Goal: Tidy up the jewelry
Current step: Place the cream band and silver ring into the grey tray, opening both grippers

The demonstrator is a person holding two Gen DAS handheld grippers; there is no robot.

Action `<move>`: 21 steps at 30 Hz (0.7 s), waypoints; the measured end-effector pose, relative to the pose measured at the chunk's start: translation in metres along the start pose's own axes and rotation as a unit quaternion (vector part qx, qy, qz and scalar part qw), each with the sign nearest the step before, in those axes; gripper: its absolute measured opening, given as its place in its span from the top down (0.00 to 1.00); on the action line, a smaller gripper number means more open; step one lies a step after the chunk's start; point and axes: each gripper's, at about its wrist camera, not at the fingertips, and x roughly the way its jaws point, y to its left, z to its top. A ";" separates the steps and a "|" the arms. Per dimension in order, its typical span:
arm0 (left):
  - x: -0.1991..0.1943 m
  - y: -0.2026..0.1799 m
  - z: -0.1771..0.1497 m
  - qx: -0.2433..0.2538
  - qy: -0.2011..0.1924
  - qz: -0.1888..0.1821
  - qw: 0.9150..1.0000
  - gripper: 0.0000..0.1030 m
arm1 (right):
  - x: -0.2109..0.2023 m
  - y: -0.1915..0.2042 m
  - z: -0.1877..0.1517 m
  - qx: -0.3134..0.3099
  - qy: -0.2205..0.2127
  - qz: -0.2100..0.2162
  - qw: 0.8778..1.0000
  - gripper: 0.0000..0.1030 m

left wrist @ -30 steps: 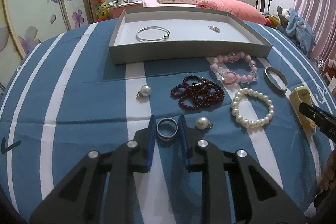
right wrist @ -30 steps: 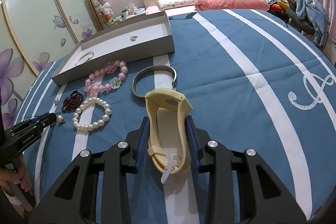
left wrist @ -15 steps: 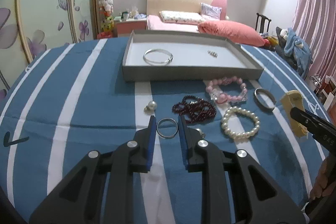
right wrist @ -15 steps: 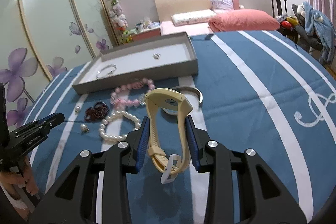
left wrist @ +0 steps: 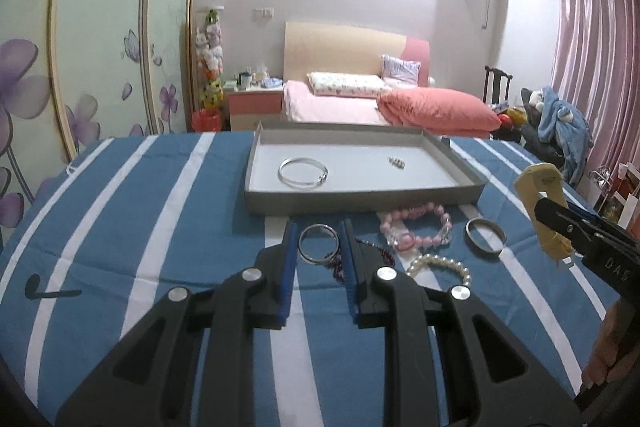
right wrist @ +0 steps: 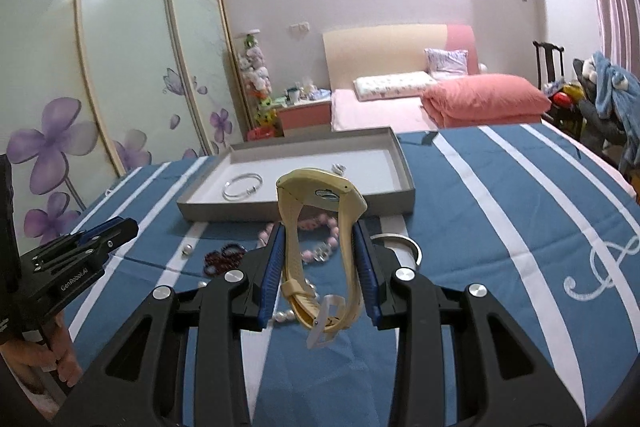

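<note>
My left gripper [left wrist: 319, 233] is shut on a silver ring bangle [left wrist: 319, 244] and holds it above the blue striped cloth, short of the grey tray [left wrist: 360, 196]. My right gripper [right wrist: 320, 237] is shut on a yellow watch [right wrist: 320, 211], lifted above the loose jewelry; the watch also shows at the right of the left wrist view [left wrist: 542, 203]. In the tray lie a silver bracelet [left wrist: 303, 173] and a small charm [left wrist: 396, 163]. On the cloth lie a pink bead bracelet [left wrist: 416, 231], a pearl bracelet [left wrist: 440, 265], a dark red bead string [right wrist: 224, 259] and a metal cuff [left wrist: 485, 237].
A pearl bead [right wrist: 187, 248] lies on the cloth left of the dark red beads. The table edge drops off toward a bed [left wrist: 380, 107] behind the tray. A chair with clothes [left wrist: 560, 123] stands at the right. A wardrobe [left wrist: 100, 47] stands at the left.
Both grippers have risen from the cloth with their loads. The left gripper carries the silver ring bangle toward the tray; the right one has lifted the watch higher.
</note>
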 end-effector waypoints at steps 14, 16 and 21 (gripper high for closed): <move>-0.009 0.001 0.006 -0.003 -0.036 0.001 0.999 0.79 | -0.006 0.009 0.007 -0.016 -0.036 0.012 0.999 0.65; -0.008 0.001 0.007 -0.003 -0.037 0.001 0.999 0.79 | -0.005 0.009 0.008 -0.017 -0.037 0.012 0.999 0.65; -0.008 0.001 0.009 -0.003 -0.039 0.001 0.999 0.79 | -0.003 0.012 0.010 -0.019 -0.038 0.014 0.999 0.65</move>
